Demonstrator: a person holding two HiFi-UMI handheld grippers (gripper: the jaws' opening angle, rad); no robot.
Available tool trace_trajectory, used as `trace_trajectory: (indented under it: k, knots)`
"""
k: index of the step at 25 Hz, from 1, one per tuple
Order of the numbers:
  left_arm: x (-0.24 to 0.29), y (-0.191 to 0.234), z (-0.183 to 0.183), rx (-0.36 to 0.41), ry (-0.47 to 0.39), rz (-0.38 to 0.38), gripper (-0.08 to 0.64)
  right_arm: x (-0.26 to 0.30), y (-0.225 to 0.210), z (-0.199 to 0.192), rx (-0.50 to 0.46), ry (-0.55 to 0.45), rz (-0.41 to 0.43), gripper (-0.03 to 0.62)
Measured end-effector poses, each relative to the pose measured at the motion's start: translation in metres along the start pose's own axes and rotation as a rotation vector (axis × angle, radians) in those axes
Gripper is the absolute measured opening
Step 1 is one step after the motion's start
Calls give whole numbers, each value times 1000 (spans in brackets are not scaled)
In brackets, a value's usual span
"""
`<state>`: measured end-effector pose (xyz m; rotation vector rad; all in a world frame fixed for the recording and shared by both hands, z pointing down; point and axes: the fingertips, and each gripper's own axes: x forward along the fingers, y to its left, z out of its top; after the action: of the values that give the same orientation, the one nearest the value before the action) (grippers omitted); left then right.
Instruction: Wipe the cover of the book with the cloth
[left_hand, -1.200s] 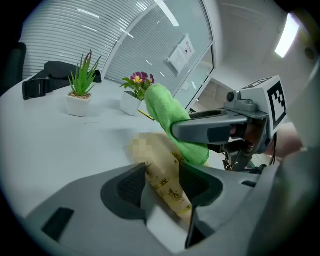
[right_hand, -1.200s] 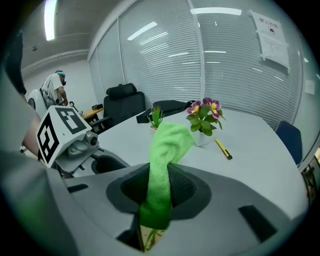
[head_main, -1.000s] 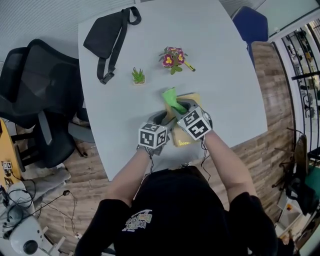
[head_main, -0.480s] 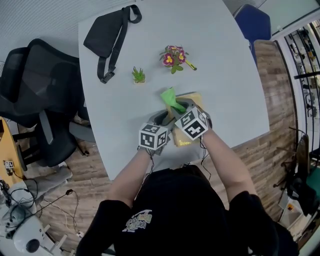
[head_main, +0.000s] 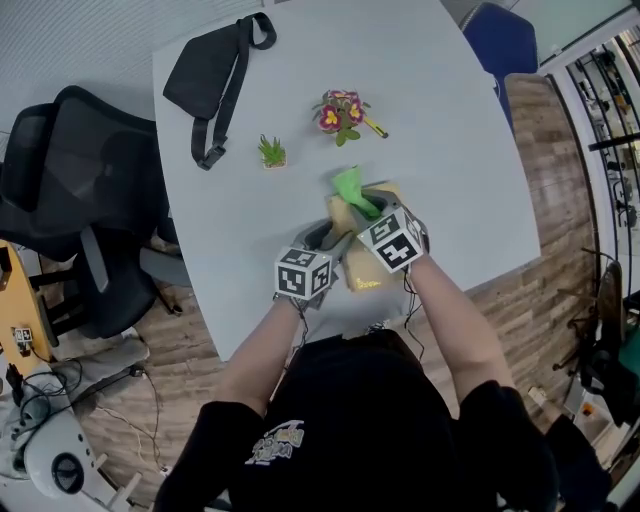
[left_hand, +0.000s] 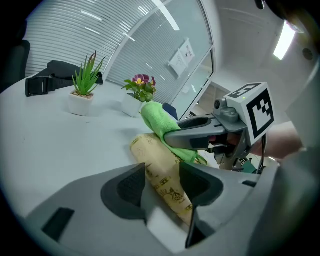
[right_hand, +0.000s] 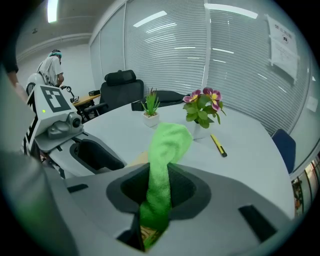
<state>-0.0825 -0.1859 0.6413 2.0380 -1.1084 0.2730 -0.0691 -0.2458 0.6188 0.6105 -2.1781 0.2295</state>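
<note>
Shifted slightly rightward, the cloth (head_main: 350, 187) is held pinched in the right gripper's (head_main: 371, 207) jaws over the book (head_main: 362, 277). Only in the left gripper view is the book seen clamped between the left gripper's (left_hand: 164, 181) jaws. Beyond are set a bag (head_main: 205, 70), a succulent (head_main: 271, 152) and flowers (head_main: 338, 112).

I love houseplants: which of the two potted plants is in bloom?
The flowering plant with pink-purple blooms; the spiky plant nearer the black bag has only green leaves.

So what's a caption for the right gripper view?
Right gripper pinching a green cloth over the book, potted flowers behind.
</note>
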Motion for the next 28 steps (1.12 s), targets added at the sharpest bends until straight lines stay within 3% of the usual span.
trace_trajectory:
  k: [12,22,28]
  knots:
    - [0,0,0,5,-7,0,215,-21,-49,-29,142,-15,-127,98]
    - [0,0,0,0,0,-3,215,-36,-81,-51,202,14,-206,97]
    - [-1,0,0,2,2,-6,212,-46,-73,-43,190,-10,-215,97]
